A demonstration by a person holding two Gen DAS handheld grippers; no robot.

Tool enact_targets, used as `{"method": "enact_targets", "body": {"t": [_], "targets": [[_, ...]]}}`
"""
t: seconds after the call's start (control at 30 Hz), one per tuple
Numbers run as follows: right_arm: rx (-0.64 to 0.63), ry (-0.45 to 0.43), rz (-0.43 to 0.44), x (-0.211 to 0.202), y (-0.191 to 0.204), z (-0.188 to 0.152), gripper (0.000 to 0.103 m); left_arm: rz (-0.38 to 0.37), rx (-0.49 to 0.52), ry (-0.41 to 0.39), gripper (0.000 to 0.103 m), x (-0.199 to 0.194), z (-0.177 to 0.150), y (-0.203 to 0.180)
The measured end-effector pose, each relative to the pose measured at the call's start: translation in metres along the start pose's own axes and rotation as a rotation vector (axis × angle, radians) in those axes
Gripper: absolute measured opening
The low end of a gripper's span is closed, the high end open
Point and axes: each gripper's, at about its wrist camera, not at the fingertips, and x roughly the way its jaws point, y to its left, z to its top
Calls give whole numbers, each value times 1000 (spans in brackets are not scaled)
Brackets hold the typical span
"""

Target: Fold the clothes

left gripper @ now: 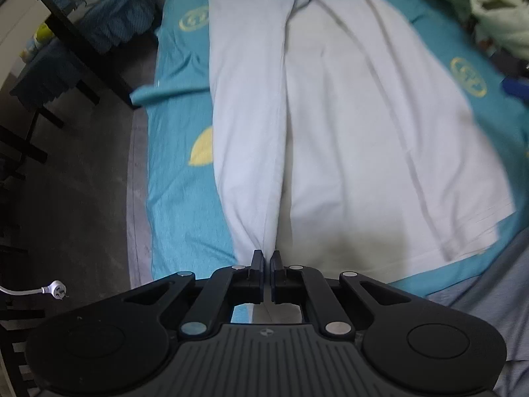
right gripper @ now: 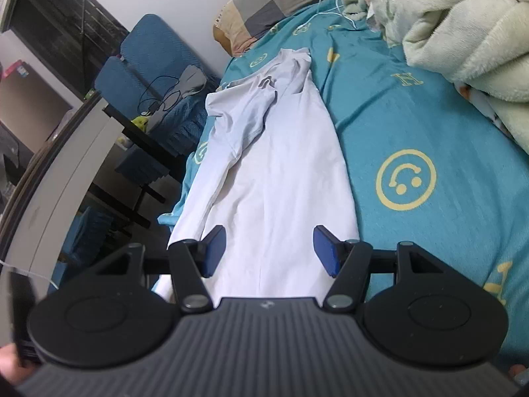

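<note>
At the bottom centre of the left wrist view, the left tongs (left gripper: 267,258) are pressed together on a pinch of the white T-shirt (left gripper: 347,132), gathered at the near end of a flap that has been laid lengthwise over the garment's left side. The shirt lies stretched out along the teal bedsheet (left gripper: 178,198), running from the lower middle of the frame to the top, its hem nearest the camera. In the right wrist view the same shirt (right gripper: 284,172) runs from the lower centre to the upper middle, with the collar end near the checked pillow (right gripper: 264,3) and a pale green blanket (right gripper: 463,33) heaped at the upper right.

The right tongs (right gripper: 269,251) stand wide apart over the hem end of the shirt, their blue pads (right gripper: 213,251) clear of the cloth and gripping nothing.

The step in hand appears to be the lengthwise fold: one side has been turned in, and the left tongs hold its lower corner. The next move likely calls for setting that flap down flat and straight, then bringing the right tongs onto the opposite edge, at the right of the shirt, to turn it in to match. Fabric this limp will wrinkle if dragged, so lifting cleanly matters.
</note>
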Motion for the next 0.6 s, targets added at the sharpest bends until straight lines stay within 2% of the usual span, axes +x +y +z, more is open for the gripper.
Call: {"method": "enact_targets", "body": {"t": [0.13, 0.27, 0.43, 0.6], "targets": [[11, -11, -9, -2, -2, 2, 62, -58, -8, -68, 3, -44, 11, -16], [18, -14, -6, -4, -4, 2, 62, -111, 26, -82, 3, -51, 15, -46], [45, -9, -11, -4, -11, 4, 62, -156, 42, -52, 4, -11, 13, -74], [72, 43, -9, 3, -19, 5, 62, -163, 38, -53, 7, 28, 3, -77]]}}
